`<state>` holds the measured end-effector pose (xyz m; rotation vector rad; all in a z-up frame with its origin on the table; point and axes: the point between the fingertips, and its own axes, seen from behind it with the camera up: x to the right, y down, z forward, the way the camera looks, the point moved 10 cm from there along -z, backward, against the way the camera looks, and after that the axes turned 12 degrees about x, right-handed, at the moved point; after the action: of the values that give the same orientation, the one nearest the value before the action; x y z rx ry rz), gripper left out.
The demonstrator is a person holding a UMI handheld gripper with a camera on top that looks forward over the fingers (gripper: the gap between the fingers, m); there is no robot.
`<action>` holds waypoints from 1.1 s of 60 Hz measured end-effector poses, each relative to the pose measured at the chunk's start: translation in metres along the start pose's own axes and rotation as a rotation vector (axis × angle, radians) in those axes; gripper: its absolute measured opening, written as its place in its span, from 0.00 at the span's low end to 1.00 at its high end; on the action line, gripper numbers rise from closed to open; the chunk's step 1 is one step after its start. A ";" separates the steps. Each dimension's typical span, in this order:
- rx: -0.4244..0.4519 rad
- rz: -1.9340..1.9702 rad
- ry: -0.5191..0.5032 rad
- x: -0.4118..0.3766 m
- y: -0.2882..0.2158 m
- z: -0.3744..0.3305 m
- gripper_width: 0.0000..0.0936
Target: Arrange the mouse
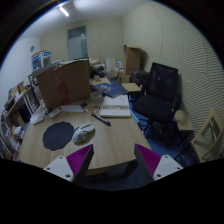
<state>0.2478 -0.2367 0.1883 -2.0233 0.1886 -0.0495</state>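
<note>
A small grey mouse [85, 131] lies on the wooden table [110, 135], just right of a dark round mouse pad [58, 135]. My gripper [113, 160] is open and empty, held well above and on the near side of the table. The left finger's magenta pad [79, 159] sits below the mouse in the view, and the right one [148, 158] is off to the right. Nothing stands between the fingers.
A large cardboard box [62, 82] stands at the back left of the table. White papers [115, 105] and a dark pen-like object [101, 119] lie mid-table. A black office chair [158, 95] stands to the right, and shelves with clutter [18, 110] to the left.
</note>
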 end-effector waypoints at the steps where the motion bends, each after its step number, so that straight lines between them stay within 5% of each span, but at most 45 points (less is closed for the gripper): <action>1: -0.001 -0.002 -0.003 0.000 0.000 0.000 0.90; 30: 0.011 0.005 -0.021 -0.060 0.020 0.022 0.90; 49: -0.020 0.000 -0.121 -0.131 0.053 0.120 0.90; 66: -0.032 -0.030 -0.062 -0.150 0.065 0.198 0.90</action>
<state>0.1159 -0.0656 0.0494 -2.0570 0.1212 -0.0026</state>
